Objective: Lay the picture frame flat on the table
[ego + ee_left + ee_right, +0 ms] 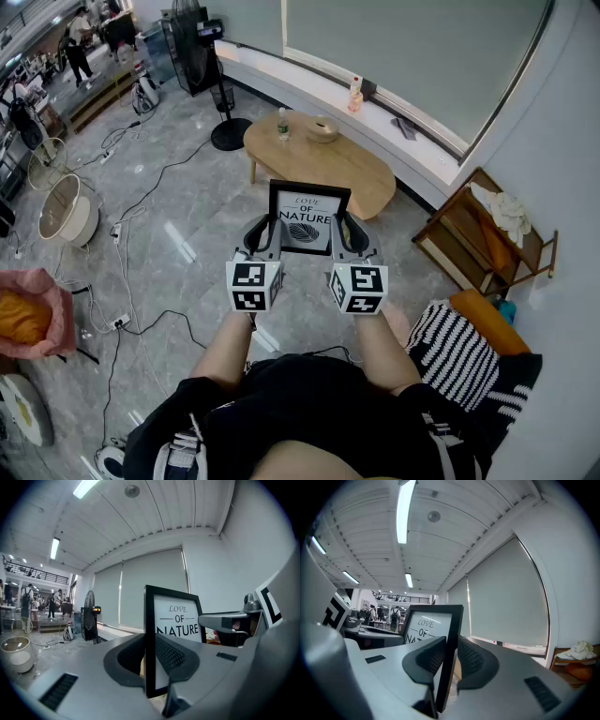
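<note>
Frame (309, 223) clamped by L gripper (266, 234) & R gripper (345, 234); table (349, 171) only in head view.

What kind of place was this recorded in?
Probably an indoor workspace with a staged lounge corner: a power strip on the tiled floor, a pedestal fan, an oval wooden coffee table.

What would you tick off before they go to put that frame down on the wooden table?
1. Left gripper clamped on the picture frame: ok.
2. Right gripper clamped on its other side: ok.
3. Frame above the table: not ok, it seems to hang over the floor, short of the table.
4. Bare spot on the table: ok, bottle and bowl sit at one end.
5. Frame flat: not ok, held upright.
6. Back stand folded: cannot tell.
</note>
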`<action>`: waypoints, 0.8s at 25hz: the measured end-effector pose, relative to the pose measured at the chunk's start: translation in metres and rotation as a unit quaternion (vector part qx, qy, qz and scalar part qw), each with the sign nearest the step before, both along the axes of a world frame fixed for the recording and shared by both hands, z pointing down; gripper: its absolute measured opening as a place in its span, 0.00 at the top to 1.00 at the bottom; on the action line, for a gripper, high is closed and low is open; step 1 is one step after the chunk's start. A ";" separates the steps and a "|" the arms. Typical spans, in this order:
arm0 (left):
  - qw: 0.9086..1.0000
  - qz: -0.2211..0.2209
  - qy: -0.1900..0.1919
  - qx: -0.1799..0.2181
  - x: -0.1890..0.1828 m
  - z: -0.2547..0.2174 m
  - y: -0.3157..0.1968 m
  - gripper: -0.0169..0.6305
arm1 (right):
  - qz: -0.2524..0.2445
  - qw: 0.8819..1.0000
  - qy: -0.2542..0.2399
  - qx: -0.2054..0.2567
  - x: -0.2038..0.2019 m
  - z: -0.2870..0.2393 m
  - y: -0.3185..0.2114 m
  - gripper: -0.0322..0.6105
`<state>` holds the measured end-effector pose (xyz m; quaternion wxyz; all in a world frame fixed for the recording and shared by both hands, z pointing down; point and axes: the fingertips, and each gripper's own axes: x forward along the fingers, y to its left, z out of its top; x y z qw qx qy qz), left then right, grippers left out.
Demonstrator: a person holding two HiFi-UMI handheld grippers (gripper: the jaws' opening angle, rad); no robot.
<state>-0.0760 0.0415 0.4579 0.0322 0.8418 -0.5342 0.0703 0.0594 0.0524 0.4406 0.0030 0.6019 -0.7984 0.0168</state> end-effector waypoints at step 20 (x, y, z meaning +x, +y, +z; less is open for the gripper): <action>1.000 -0.023 0.008 0.018 -0.069 -0.026 0.058 0.85 | -0.024 1.000 -0.009 0.017 -0.067 -0.024 0.052 0.80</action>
